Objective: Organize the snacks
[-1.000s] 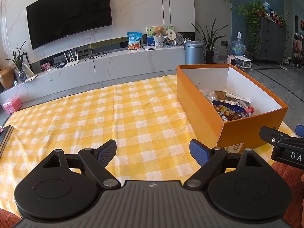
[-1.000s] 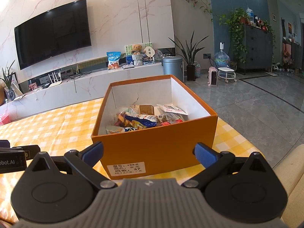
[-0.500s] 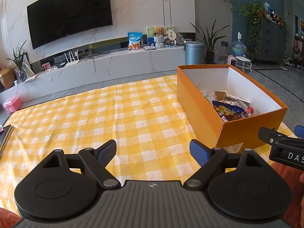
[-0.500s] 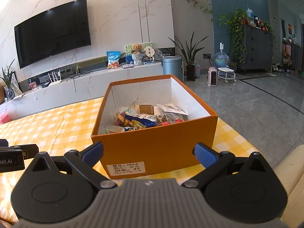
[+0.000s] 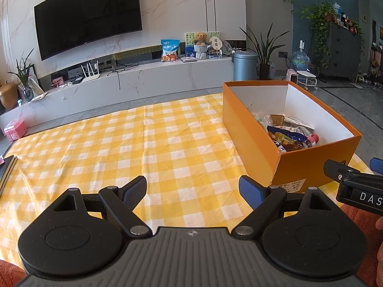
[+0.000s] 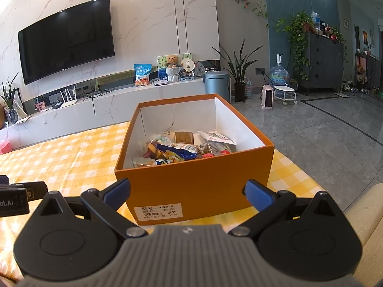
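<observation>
An orange box [image 6: 194, 186] with white inner walls stands on the yellow-checked cloth [image 5: 134, 148] that covers the tabletop, and the snacks [image 6: 178, 151] lie heaped inside it, mostly against its near wall, among them a blue packet and a red-capped bottle. The right claw [image 6: 188, 192] is released and grasps nothing, its two blue-tipped fingers spread wide just in front of the box's labelled near wall. The left claw [image 5: 192, 189] is also released and empty, hanging over bare cloth to the left of the box, well apart from it.
</observation>
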The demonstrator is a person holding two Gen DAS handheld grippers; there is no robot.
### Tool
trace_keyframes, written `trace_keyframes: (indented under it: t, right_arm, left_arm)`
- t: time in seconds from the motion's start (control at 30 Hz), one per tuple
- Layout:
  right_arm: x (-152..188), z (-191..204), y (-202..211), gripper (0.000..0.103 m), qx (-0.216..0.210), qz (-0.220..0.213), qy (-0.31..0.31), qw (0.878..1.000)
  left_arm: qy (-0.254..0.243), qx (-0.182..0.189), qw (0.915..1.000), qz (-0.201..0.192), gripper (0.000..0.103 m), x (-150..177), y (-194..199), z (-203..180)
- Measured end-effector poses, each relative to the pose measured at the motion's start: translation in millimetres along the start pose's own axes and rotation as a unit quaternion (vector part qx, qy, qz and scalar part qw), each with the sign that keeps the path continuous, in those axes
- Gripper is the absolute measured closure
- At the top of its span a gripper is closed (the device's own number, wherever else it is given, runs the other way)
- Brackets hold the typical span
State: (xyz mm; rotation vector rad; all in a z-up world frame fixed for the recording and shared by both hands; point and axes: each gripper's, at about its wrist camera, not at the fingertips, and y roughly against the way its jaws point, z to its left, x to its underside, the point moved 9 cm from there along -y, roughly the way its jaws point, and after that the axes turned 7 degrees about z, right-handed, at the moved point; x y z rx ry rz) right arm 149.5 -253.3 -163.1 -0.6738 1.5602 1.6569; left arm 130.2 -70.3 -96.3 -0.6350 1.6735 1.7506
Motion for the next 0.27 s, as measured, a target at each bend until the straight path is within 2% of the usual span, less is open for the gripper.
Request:
trace_keyframes:
  t: [0.27]
  right_arm:
    - [-0.1, 0.3, 0.1, 0.003, 0.0, 0.0, 0.0, 1.0]
  left_arm:
    - [0.0, 0.003, 1.0, -0.003, 0.001, -1.0, 3.0, 0.4]
